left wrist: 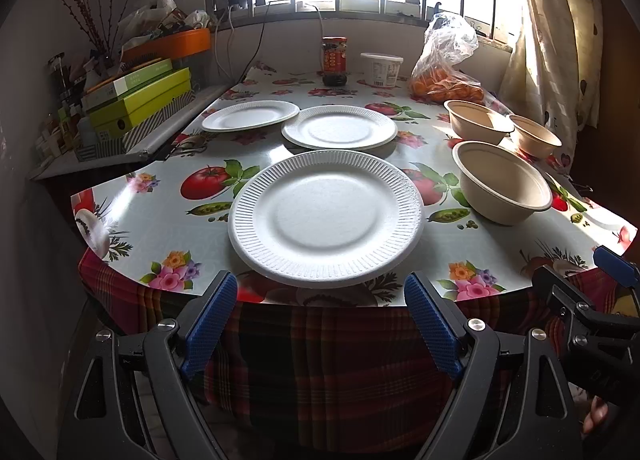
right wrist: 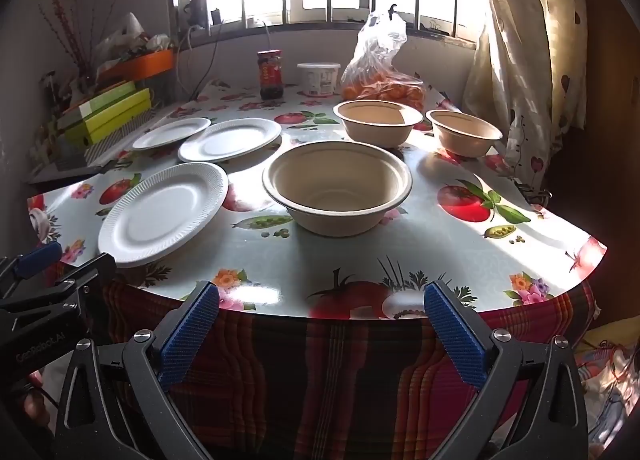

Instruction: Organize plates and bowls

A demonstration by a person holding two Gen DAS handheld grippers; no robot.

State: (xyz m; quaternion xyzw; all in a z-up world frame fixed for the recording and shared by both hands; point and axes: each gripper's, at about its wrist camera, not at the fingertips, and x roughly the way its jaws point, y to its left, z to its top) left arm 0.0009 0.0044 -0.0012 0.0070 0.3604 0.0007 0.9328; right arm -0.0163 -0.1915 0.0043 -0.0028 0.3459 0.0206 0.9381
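Left wrist view: the left claw [left wrist: 320, 320] stands spread wide and empty, short of the near edge of the desk [left wrist: 132, 216], which wears a glossy cloth printed with tomatoes, peas and flowers over a red plaid drape. Just beyond its blue-padded fingertips [left wrist: 208, 324] lies the nearest white ribbed foam plate [left wrist: 325, 218], flat on the cloth. Farther back sit two more white foam plates: the middle plate [left wrist: 339, 127] and the far-left plate [left wrist: 250, 115], whose rims overlap or touch. To the right stand three beige paper bowls, all upright: the nearest bowl [left wrist: 505, 188], the back bowl [left wrist: 478, 121] and the far-right bowl [left wrist: 535, 136], close together.

From the right wrist view, the right claw [right wrist: 322, 336] is likewise spread wide with nothing between its pads, hanging before the desk edge and facing the nearest bowl. Along the window side stand a red-labelled glass jar [right wrist: 271, 74], a white plastic tub [right wrist: 319, 78] and a clear plastic bag of oranges [right wrist: 382, 78].
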